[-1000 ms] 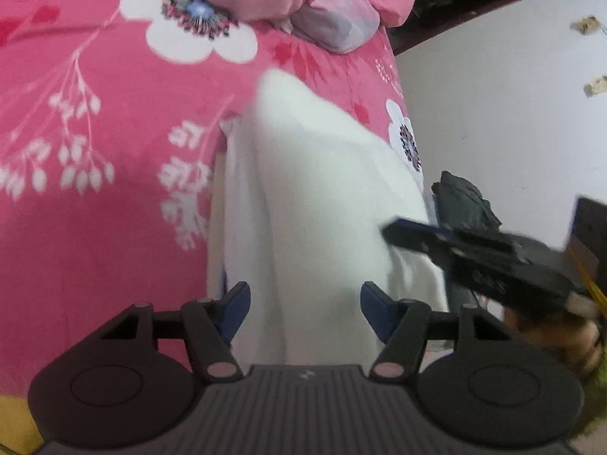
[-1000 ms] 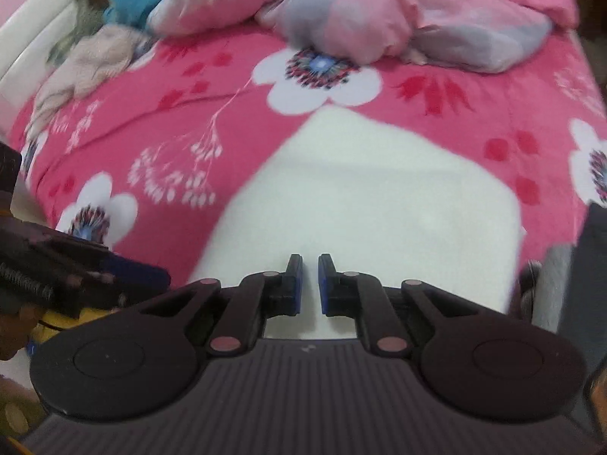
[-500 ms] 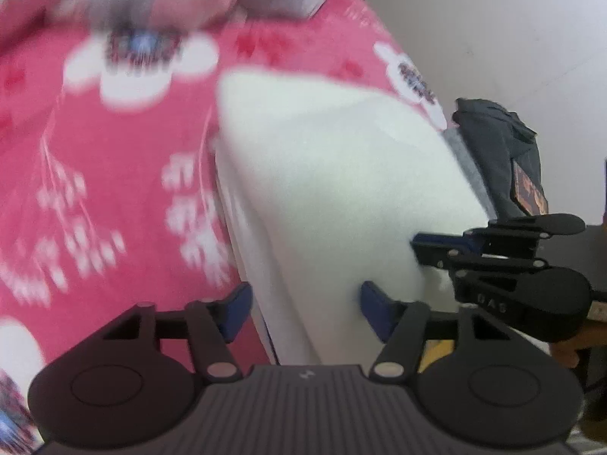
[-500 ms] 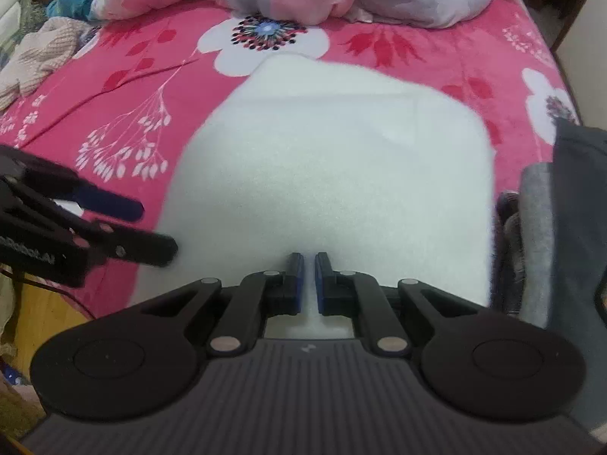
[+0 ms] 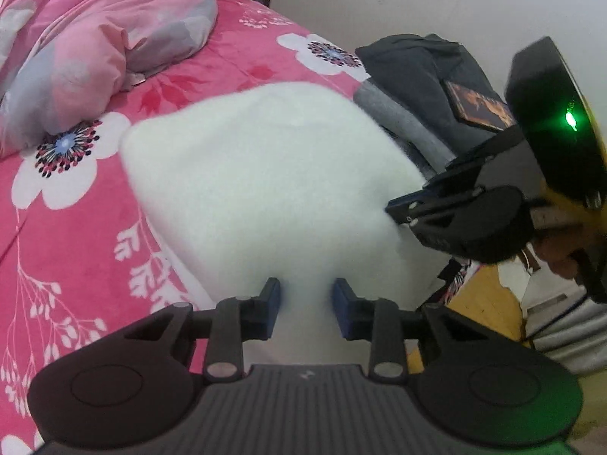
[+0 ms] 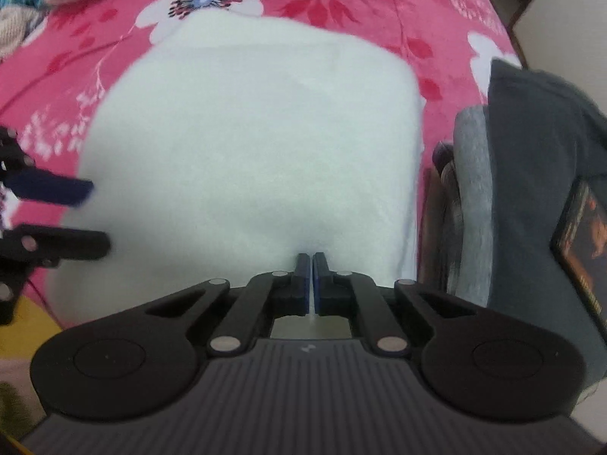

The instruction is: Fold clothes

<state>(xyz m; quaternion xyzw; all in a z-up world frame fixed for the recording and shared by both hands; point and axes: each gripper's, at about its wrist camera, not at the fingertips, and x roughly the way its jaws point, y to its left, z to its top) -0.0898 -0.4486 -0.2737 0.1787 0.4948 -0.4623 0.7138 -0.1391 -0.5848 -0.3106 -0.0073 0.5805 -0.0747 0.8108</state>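
Both tongs are set at the near edge of the white fleece garment (image 6: 258, 144), spread ahead of them on the pink floral bedspread (image 5: 76, 235). Its hem is pinched between the right gripper (image 6: 312, 280)'s blue pads, while the left gripper (image 5: 306, 305) is held wide around fleece. Dark folded clothes (image 6: 531, 174) are stacked just right of the garment.

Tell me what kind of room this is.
Most likely a bedroom. The white garment lies on a bed with a pink floral blanket, a rumpled pink duvet sits at its far end, and folded dark clothes are stacked alongside.
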